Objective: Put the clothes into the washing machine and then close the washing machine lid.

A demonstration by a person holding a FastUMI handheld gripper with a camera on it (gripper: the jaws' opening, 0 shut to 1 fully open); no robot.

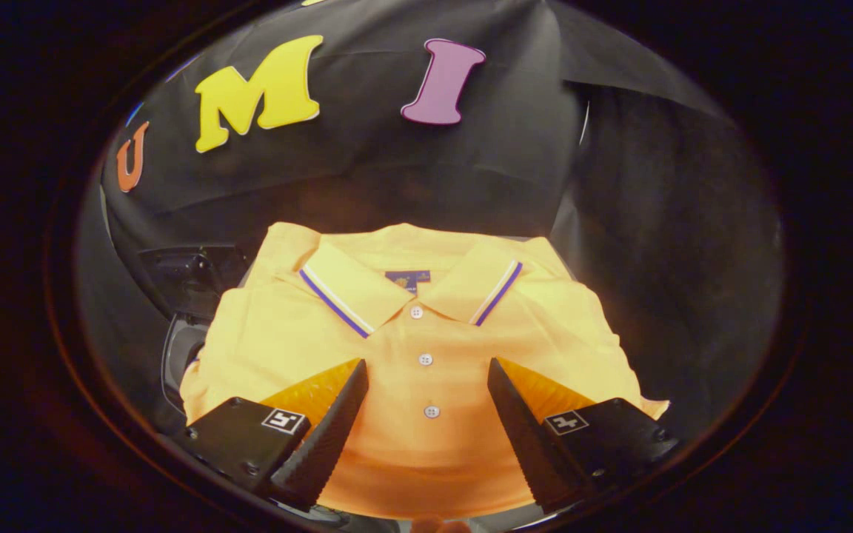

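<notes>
The black cloth wall (515, 170) of the booth rises behind everything I face, creased and draped, with one fold hanging down beyond the shirt's far corner. In front of it lies the largest thing near me, a folded yellow polo shirt (286, 333), spread flat with its collar toward the wall and its hem toward me. It stretches across the whole space ahead of and under my fingers, and its button line runs straight down the gap between them. Beside the shirt, past my left finger, a dark machine (186, 277) shows from under the shirt's edge; I see a black moulded part and, below it, a curved pale-and-dark rim, but I cannot tell whether this is the washing machine or whether any lid is up or down. The collar (352, 292) lies open in two points, each edged with a thin blue and white stripe, and a small dark label (407, 279) sits at the neck between them. My gripper (426, 403) is spread wide, the two fingers well apart and gripping nothing; each finger (334, 422) has a ribbed inner face turned toward the shirt's middle, and whether the tips rest on the fabric or hang just above it I cannot tell. Three small white buttons (425, 359) run down the placket, the lowest lying midway between my fingertips.
</notes>
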